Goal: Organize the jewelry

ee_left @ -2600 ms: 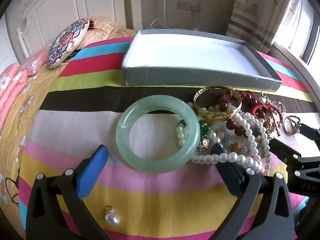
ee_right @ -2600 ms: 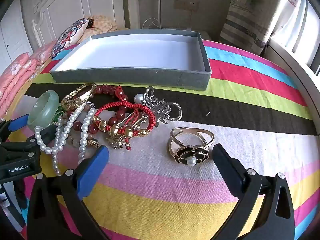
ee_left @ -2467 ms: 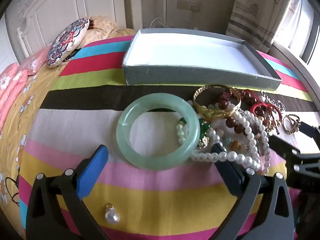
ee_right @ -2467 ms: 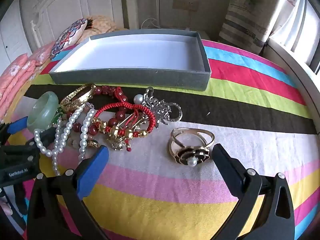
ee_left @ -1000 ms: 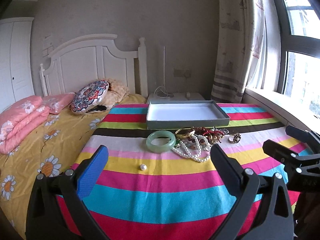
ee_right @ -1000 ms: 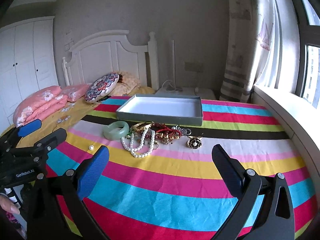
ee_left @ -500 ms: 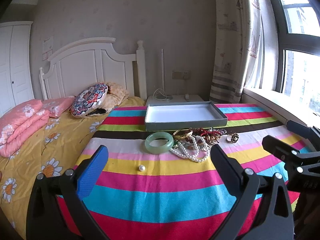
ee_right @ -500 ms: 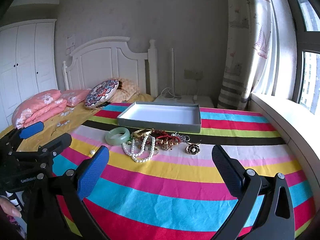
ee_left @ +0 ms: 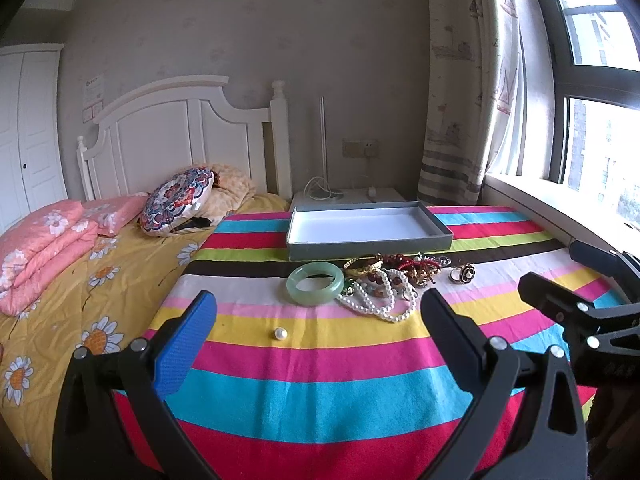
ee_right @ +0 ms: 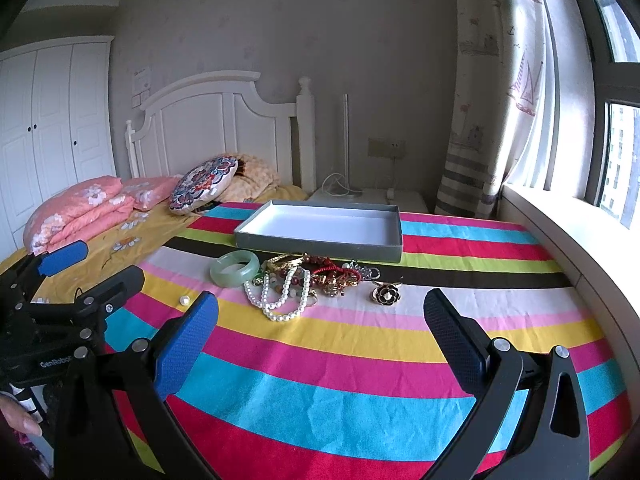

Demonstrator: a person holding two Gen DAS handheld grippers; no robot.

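Two handheld grippers above a bed covered by a striped cloth (ee_left: pixel 320 384), with a shallow grey tray (ee_left: pixel 370 243) as the reference landmark. The left gripper (ee_left: pixel 318 330) is held well back from the tray, its jaws spread wide and empty, with the blue pad on one finger facing inward; the right gripper (ee_right: pixel 320 332) is likewise wide open, holds nothing, and hangs well short of the jewelry. The tray, white inside, lies on the cloth with nothing visible in it. Just in front of its near wall sits a pale green bangle (ee_left: pixel 315 283), flat on the cloth toward the tray's left end. Beside the bangle, still in front of the tray, lies a tangled heap containing a white pearl necklace (ee_left: pixel 378 298), a gold bangle (ee_right: pixel 285 261) and red bead bracelets (ee_right: pixel 328 274); the pieces overlap and touch one another. A ring with a dark flower and a pale centre (ee_right: pixel 386 294) rests apart from the heap, in front of the tray's right end. A single loose pearl (ee_left: pixel 280 334) lies alone on a yellow stripe, farther from the tray than the bangle. Behind and left of the tray, a patterned round cushion (ee_left: pixel 178 202) leans near the white headboard (ee_left: pixel 180 140).
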